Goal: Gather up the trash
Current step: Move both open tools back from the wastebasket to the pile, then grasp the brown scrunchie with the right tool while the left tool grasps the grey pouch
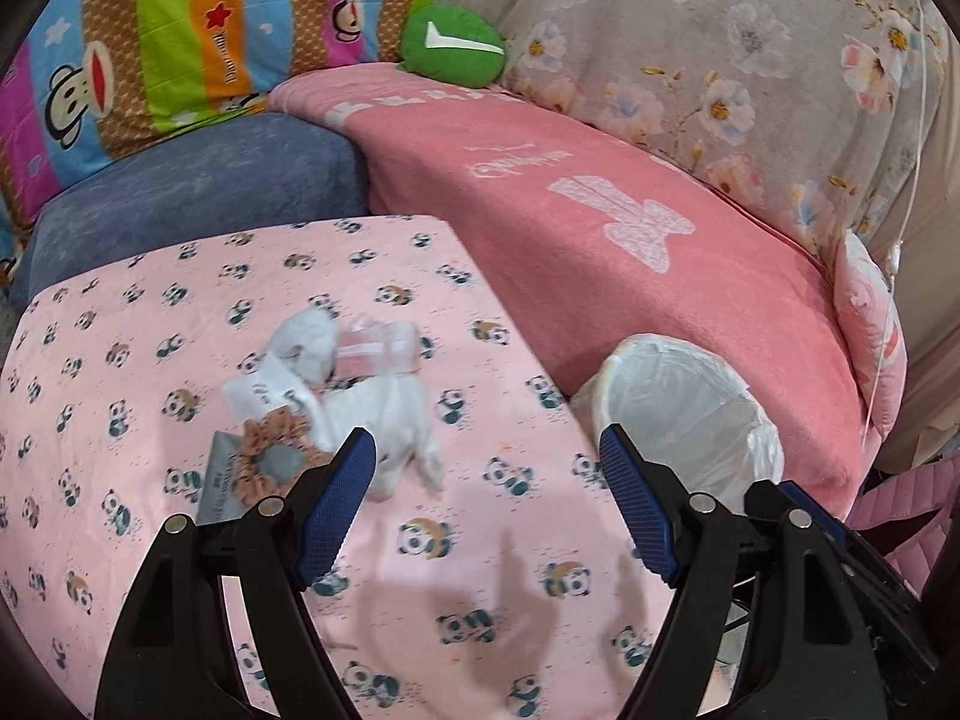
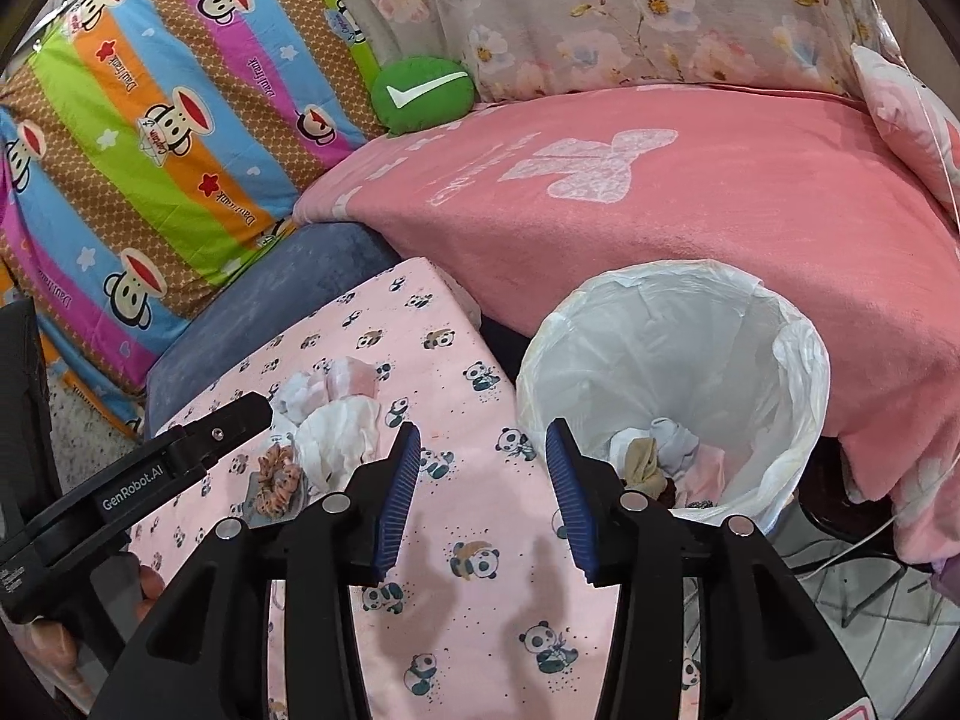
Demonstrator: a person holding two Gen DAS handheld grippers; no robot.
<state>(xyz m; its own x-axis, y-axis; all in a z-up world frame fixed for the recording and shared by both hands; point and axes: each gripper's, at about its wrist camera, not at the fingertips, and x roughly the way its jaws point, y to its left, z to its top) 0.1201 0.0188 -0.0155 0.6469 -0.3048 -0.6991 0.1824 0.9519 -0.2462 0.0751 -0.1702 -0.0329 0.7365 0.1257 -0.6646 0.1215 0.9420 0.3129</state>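
Note:
A heap of trash lies on the pink panda cloth (image 1: 180,330): crumpled white tissue (image 1: 384,420), a pink-and-white wrapper (image 1: 378,348), an orange scrunchie (image 1: 264,450) on a grey card. My left gripper (image 1: 486,450) hangs open just in front of the heap, with nothing between its fingers. In the right wrist view the tissue (image 2: 336,438) and scrunchie (image 2: 279,477) lie left of my open, empty right gripper (image 2: 480,456). The white-lined bin (image 2: 780,360) stands at the right, with crumpled scraps (image 2: 666,450) at its bottom. The left gripper's black finger (image 2: 228,426) reaches over the heap.
A pink blanket (image 1: 600,210) covers the sofa behind the bin (image 1: 690,396). A blue cushion (image 1: 198,192), a striped monkey-print pillow (image 2: 150,138) and a green check-mark cushion (image 2: 420,93) lie at the back. A person's fingers (image 2: 54,642) hold the left tool.

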